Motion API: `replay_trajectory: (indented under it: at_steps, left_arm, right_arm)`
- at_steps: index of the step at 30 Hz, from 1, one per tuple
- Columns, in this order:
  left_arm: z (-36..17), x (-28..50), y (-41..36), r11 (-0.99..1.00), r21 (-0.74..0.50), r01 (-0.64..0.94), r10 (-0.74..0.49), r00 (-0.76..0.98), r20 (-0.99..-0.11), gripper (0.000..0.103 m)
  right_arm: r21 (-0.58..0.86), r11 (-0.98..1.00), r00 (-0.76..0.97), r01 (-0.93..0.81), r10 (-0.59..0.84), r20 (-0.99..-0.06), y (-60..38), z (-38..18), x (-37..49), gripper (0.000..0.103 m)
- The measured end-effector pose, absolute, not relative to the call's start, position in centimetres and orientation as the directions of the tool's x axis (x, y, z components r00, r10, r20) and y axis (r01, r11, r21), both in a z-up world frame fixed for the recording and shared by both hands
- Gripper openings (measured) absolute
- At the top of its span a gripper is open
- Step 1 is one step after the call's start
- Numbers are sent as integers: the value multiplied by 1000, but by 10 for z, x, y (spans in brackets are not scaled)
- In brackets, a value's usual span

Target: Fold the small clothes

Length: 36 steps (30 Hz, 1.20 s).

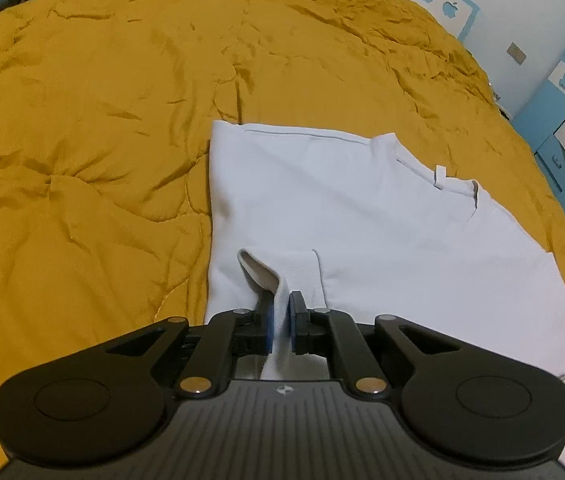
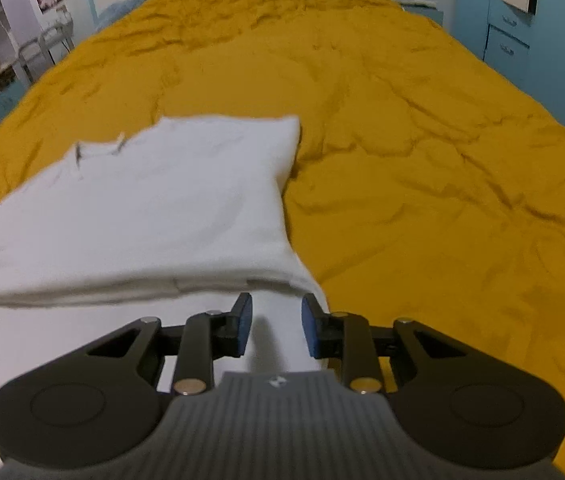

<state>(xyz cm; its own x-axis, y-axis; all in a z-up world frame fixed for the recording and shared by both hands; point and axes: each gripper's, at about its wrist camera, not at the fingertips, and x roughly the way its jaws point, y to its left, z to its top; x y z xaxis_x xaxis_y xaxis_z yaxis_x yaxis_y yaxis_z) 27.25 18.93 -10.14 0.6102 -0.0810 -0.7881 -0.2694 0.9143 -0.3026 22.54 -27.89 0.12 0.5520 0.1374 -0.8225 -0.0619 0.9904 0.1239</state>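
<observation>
I see one small white cotton shirt (image 1: 362,232) lying on the bed with the crumpled yellow quilt (image 1: 82,120). The shirt looks partly folded: its sides seem tucked in, so it makes a long shape. I think the near end must be lifted and laid over the far end.

My left tool (image 1: 281,312) is clenched on a pinch of the shirt's near edge. My right tool (image 2: 274,316) is released, its blue pads (image 2: 242,320) apart over the near right corner.

I count one shirt, one bed and two tools.
</observation>
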Motion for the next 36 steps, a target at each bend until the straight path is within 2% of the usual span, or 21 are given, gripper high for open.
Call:
replay_trajectory:
  at_steps: [6, 9, 15, 19, 22, 29, 36]
  left_arm:
    - [-104, 275, 188, 917, -299, -265, -79, 613, -786, 8]
    - [-106, 274, 190, 916, -307, -259, -88, 615, -783, 9]
    - [-109, 275, 194, 914, -315, -257, -98, 612, -784, 13]
    - [-111, 275, 194, 919, -307, -248, -99, 608, -788, 14]
    - [-113, 276, 193, 923, -299, -241, -98, 605, -790, 16]
    - [-112, 275, 194, 925, -296, -240, -96, 604, -791, 17]
    - [-98, 267, 194, 940, -251, -230, -72, 586, -807, 27]
  right_arm:
    - [107, 992, 612, -66, 125, -781, -268, 18, 250, 25]
    - [105, 991, 629, -81, 132, -766, -255, 15, 274, 16]
    - [79, 991, 640, -104, 128, -758, -230, -6, 326, 14]
    - [29, 993, 590, -111, 89, -802, -220, -34, 347, 11]
    - [12, 996, 556, -87, 59, -829, -226, -52, 349, 6]
    - [-4, 996, 543, -91, 46, -839, -235, -47, 344, 5]
    - [-68, 995, 540, -72, -18, -841, -251, -27, 319, 7]
